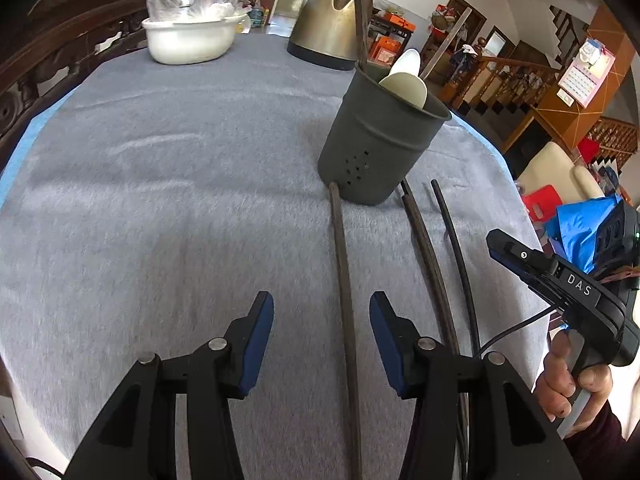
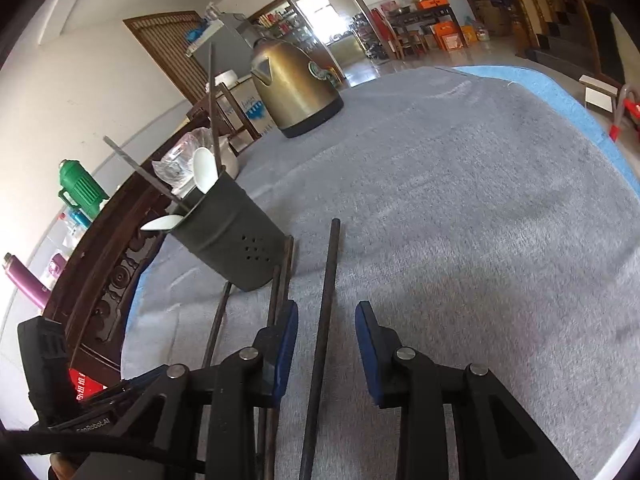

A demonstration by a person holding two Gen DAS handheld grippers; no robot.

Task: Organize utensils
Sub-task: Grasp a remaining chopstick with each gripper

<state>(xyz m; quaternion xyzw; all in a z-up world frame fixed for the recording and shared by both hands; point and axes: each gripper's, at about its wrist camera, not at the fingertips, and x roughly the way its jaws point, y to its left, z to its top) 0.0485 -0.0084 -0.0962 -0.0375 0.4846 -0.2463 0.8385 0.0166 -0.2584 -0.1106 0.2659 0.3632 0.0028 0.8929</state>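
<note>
A dark grey utensil cup (image 1: 380,136) stands on the grey tablecloth, holding white spoons (image 1: 406,76) and dark chopsticks. It also shows in the right wrist view (image 2: 232,236). Several dark chopsticks lie loose in front of it. My left gripper (image 1: 322,344) is open, with one chopstick (image 1: 346,300) lying between its fingers. My right gripper (image 2: 327,344) is open, with another chopstick (image 2: 324,320) lying between its fingers. Two more chopsticks (image 2: 276,300) lie just left of it. The right gripper's body shows at the right edge of the left wrist view (image 1: 560,284).
A brass-coloured kettle (image 1: 328,16) and a white bowl (image 1: 188,36) with a plastic-wrapped dish stand at the far side of the table (image 1: 160,200). A carved dark wood rail (image 2: 104,264) borders the table. The table edge drops off to the right of the loose chopsticks (image 1: 456,240).
</note>
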